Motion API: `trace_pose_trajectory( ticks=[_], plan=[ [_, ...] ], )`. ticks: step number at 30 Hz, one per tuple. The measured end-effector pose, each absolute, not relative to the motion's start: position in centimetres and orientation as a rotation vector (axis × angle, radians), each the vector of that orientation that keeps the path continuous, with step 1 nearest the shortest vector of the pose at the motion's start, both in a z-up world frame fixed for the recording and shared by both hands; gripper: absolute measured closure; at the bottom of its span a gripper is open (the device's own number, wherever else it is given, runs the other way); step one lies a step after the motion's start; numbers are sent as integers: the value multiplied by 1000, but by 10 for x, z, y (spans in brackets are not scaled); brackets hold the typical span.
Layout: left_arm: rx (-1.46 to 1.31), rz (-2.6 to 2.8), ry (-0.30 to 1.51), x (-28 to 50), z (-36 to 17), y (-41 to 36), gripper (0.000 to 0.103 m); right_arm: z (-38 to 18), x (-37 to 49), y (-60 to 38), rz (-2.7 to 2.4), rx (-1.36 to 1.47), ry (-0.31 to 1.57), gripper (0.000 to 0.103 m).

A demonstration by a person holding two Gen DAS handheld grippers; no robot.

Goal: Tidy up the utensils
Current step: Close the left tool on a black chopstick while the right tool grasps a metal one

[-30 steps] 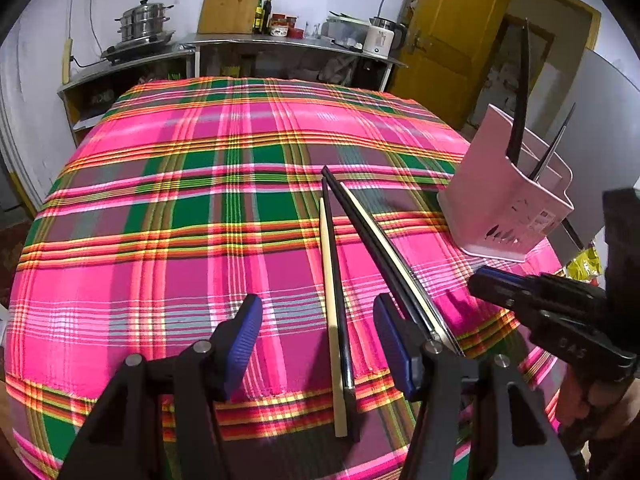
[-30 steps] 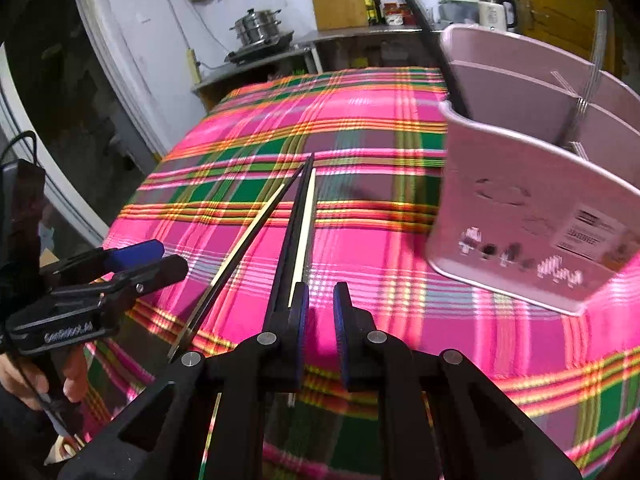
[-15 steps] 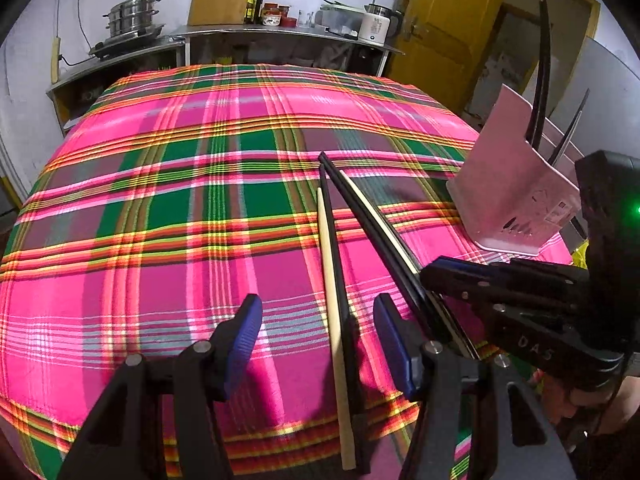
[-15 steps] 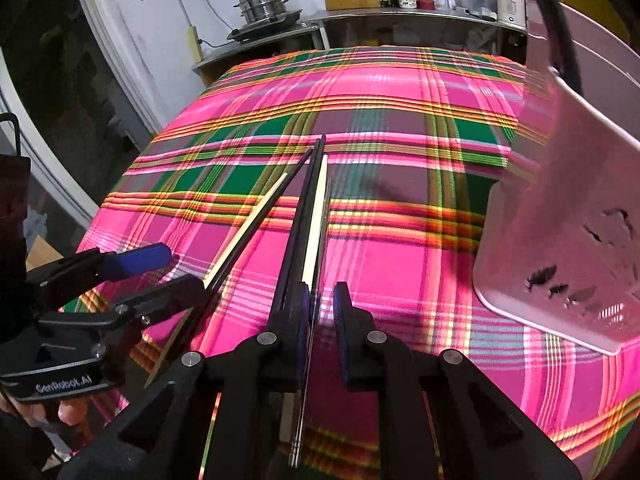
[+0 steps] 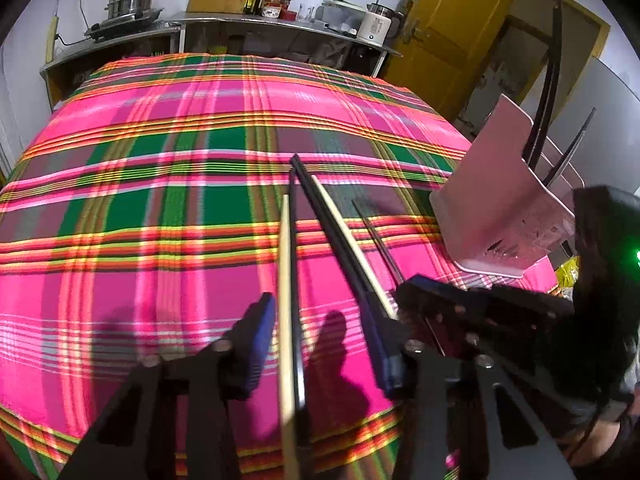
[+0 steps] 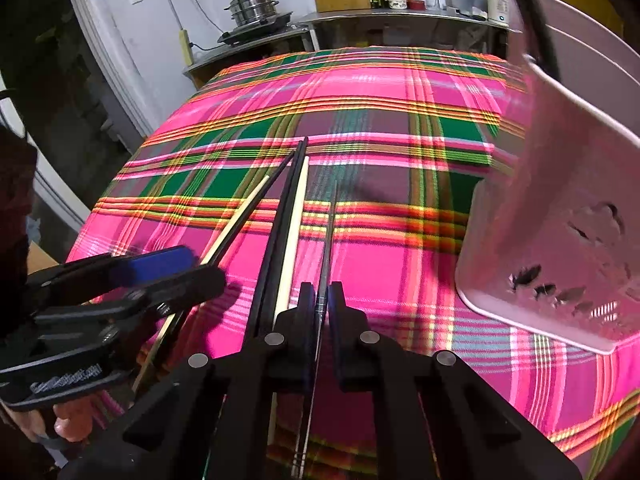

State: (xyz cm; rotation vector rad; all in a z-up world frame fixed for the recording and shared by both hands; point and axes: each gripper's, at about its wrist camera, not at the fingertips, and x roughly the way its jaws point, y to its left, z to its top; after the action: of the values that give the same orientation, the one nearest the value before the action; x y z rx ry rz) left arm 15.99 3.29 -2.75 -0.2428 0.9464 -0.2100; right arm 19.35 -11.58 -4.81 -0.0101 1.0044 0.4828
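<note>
Several chopsticks lie on the plaid tablecloth (image 5: 160, 240). A cream chopstick (image 5: 285, 264) and a black chopstick (image 5: 295, 264) run between the fingers of my left gripper (image 5: 322, 344). Its jaws are closing, and the pads stand clear of both sticks. Another black and cream pair (image 5: 344, 236) lies just to the right. My right gripper (image 6: 322, 300) is closing tight on a thin dark chopstick (image 6: 329, 232), set apart from the pair (image 6: 290, 216). The pink utensil holder (image 6: 560, 208) stands at the right, with dark utensils (image 5: 546, 92) upright in it.
My left gripper (image 6: 180, 270) is close on the left in the right wrist view, with a hand under it. A counter (image 5: 280, 28) with a steel pot (image 5: 132, 0), bottles and a kettle runs behind the table. A yellow door (image 5: 448, 20) is at the back right.
Both grippers slid forward and down along the chopsticks. The right jaws narrowed onto the thin dark chopstick. The left jaws drew closer around the cream and black sticks.
</note>
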Motion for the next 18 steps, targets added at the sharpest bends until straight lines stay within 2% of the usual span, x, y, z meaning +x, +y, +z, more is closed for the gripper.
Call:
trace_pose_trajectory(
  ticks=[5, 10, 14, 18],
  plan=[
    [-257, -207, 944, 171, -27, 22, 71, -48, 188, -130, 473, 16, 1007, 97],
    [-240, -215, 938, 176, -26, 13, 71, -48, 184, -138, 477, 30, 1006, 97],
    [-225, -186, 954, 181, -36, 12, 77, -48, 183, -140, 479, 38, 1004, 97],
    [-183, -165, 942, 182, -37, 10, 77, -49, 182, -143, 477, 46, 1003, 97]
  ],
)
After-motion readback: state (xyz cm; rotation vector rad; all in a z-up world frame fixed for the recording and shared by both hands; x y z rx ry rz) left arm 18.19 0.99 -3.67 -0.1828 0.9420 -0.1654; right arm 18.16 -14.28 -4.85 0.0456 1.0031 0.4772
